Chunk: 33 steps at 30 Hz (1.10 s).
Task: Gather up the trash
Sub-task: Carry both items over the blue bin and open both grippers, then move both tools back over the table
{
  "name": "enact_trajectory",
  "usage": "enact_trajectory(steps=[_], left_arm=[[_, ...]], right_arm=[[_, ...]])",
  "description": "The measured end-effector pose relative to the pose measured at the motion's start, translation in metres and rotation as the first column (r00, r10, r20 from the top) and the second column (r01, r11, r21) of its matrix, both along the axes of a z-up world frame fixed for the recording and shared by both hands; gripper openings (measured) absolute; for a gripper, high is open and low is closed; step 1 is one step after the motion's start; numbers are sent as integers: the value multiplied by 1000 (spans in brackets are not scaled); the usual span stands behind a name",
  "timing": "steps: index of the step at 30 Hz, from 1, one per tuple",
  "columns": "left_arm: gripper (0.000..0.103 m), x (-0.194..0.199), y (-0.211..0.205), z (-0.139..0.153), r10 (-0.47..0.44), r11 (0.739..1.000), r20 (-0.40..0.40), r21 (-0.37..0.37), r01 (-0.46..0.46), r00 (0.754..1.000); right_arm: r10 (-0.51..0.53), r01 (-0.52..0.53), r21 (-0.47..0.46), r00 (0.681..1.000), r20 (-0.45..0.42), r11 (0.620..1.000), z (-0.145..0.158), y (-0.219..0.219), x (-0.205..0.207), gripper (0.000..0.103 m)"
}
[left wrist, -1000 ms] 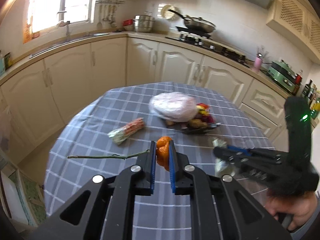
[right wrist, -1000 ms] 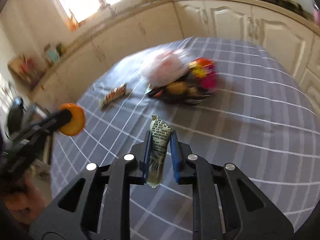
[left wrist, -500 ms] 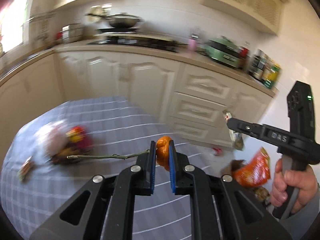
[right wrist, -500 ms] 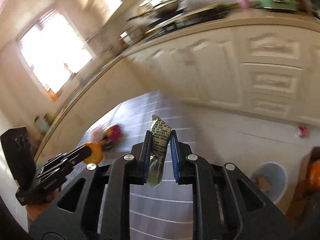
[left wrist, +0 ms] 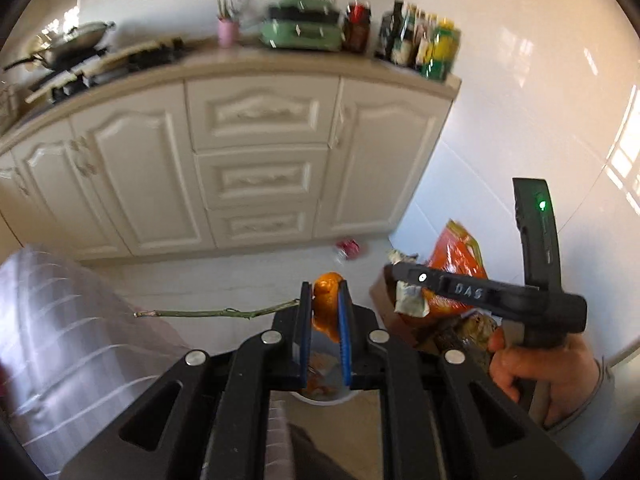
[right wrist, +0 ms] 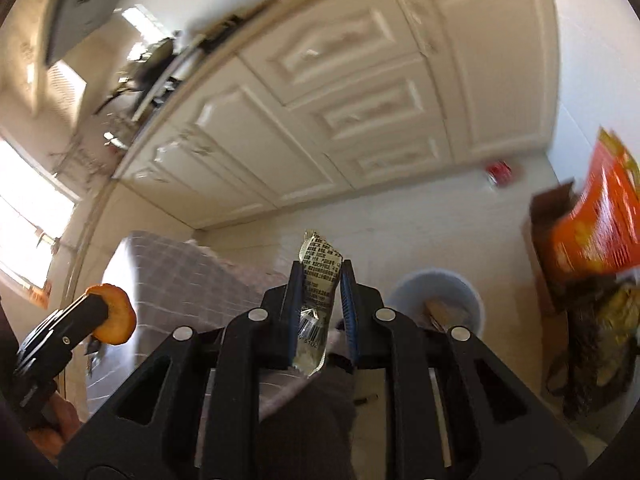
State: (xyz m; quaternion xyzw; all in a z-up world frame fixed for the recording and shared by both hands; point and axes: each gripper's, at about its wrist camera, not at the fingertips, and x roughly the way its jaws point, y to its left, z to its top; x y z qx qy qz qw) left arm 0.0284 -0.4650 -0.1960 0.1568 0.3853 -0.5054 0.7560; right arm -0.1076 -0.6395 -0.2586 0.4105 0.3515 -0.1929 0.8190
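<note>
My left gripper (left wrist: 324,292) is shut on an orange peel (left wrist: 326,300) and on a thin green stem (left wrist: 216,313) that sticks out to the left. It hangs above a small white bin (left wrist: 320,394) on the floor. My right gripper (right wrist: 320,276) is shut on a greenish printed snack wrapper (right wrist: 316,280). The white bin (right wrist: 436,296) lies just right of and below its fingers. In the left wrist view the right gripper (left wrist: 404,276) and its wrapper (left wrist: 408,296) show at right. In the right wrist view the left gripper (right wrist: 104,308) and the peel (right wrist: 114,316) show at lower left.
A brown cardboard box (right wrist: 548,216) with an orange bag (right wrist: 600,224) and other rubbish stands by the white wall. A red can (left wrist: 348,247) lies on the floor by the cream cabinets (left wrist: 256,160). The checked tablecloth edge (left wrist: 60,340) is at left.
Both grippers have swung right, away from the table, and now point down toward the floor bin and box. Each still holds its piece of trash.
</note>
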Motion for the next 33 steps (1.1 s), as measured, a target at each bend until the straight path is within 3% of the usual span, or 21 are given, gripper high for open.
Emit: enact_trajectory(steps=[6, 15, 16, 18, 19, 20, 21, 23, 25, 33], left_arm=[[11, 1, -54, -61, 8, 995, -159, 104, 8, 987], [13, 26, -100, -133, 64, 969, -317, 246, 17, 946], [17, 28, -103, -138, 68, 965, -327, 262, 21, 942], [56, 35, -104, -142, 89, 964, -342, 266, 6, 935], [66, 37, -102, -143, 102, 965, -344, 261, -9, 933], [75, 41, -98, -140, 122, 968, -341, 250, -35, 932], [78, 43, -95, -138, 128, 969, -337, 245, -44, 933], [84, 46, -92, -134, 135, 966, -322, 252, -53, 937], [85, 48, -88, -129, 143, 965, -312, 255, -63, 939], [90, 39, -74, -98, 138, 970, -209, 224, -90, 968]], right_arm=[[-42, 49, 95, 996, -74, 994, -53, -19, -3, 19], [-46, 67, 171, 991, -128, 983, -93, -36, 11, 23], [-50, 76, 183, 989, -138, 980, -97, -38, 12, 24], [-62, 90, 200, 987, -145, 976, -102, -41, 10, 31], [-71, 100, 201, 986, -149, 974, -104, -42, 9, 42], [-84, 112, 197, 985, -148, 974, -104, -43, 7, 79], [-97, 122, 184, 985, -141, 975, -103, -44, 4, 89], [-110, 136, 176, 983, -150, 975, -103, -44, 2, 90], [-132, 158, 168, 979, -155, 973, -100, -44, -2, 97], [-139, 159, 120, 977, -159, 980, -82, -36, -4, 97]])
